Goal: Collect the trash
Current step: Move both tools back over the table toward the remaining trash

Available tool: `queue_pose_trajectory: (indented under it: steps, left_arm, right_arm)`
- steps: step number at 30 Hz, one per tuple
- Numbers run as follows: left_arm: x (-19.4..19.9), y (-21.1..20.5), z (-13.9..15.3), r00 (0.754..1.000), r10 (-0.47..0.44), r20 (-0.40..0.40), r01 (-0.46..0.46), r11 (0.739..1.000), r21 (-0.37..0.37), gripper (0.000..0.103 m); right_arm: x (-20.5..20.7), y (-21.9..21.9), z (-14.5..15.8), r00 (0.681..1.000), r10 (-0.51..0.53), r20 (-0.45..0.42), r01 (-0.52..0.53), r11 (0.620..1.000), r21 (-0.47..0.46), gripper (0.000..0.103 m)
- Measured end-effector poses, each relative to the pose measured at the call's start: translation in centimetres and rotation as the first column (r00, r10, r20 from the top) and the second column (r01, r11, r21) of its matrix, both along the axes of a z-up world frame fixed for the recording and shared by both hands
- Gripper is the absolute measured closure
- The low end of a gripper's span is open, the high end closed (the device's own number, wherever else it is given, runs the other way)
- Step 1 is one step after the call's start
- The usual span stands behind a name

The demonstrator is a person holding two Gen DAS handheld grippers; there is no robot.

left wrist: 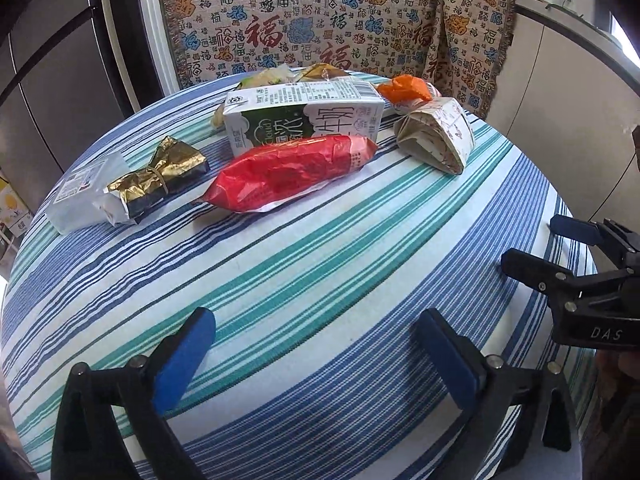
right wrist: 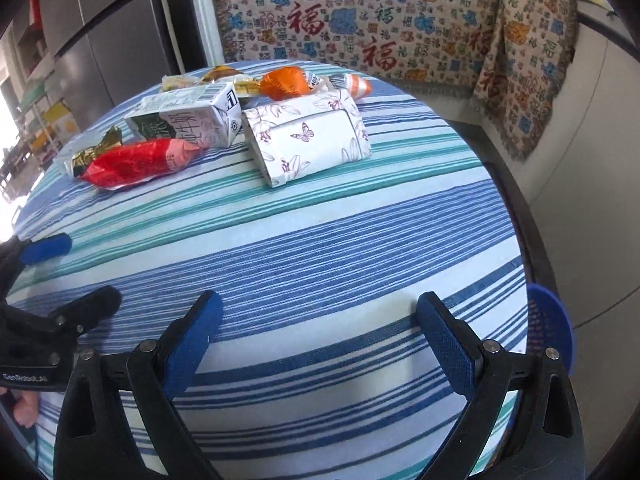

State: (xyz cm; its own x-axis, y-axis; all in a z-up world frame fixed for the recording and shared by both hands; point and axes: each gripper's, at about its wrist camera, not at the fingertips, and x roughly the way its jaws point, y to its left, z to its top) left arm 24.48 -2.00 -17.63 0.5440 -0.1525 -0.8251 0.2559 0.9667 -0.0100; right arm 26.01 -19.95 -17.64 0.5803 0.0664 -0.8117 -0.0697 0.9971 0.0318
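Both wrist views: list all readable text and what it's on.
"DAS": right hand-held gripper body.
"GenRobot.AI": left hand-held gripper body.
"福", repeated: patterned throw.
"Cloud": milk carton; its fine print and barcode are too small.
Red wrapper, white pouch: print illegible.

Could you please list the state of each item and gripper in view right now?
Left gripper: jaws open, empty, above the cloth.
Right gripper: jaws open, empty.
White-and-green milk carton: lying on its side.
Red crinkled plastic snack wrapper: lying flat, in front of the carton.
Gold foil wrapper: crumpled.
White butterfly-print paper pack: lying flat.
Orange wrapper: crumpled.
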Motion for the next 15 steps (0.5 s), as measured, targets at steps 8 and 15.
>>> queue_pose_trajectory:
  steps: [8,15]
  left_arm:
    - [-0.11,0.12,0.03,1.0,0.01,0.004,-0.01,1.0,-0.001,0.0]
    - [-0.17,0.2,0.1,1.0,-0.014,-0.007,0.014,1.0,0.004,0.0]
  right_arm:
    - [0.33,0.32,-0.13,1.0,-0.002,-0.004,0.002,1.0,-0.006,0.0]
    - [0.35,0.48,-0.2,1.0,-0.002,-0.004,0.002,1.0,-0.005,0.0]
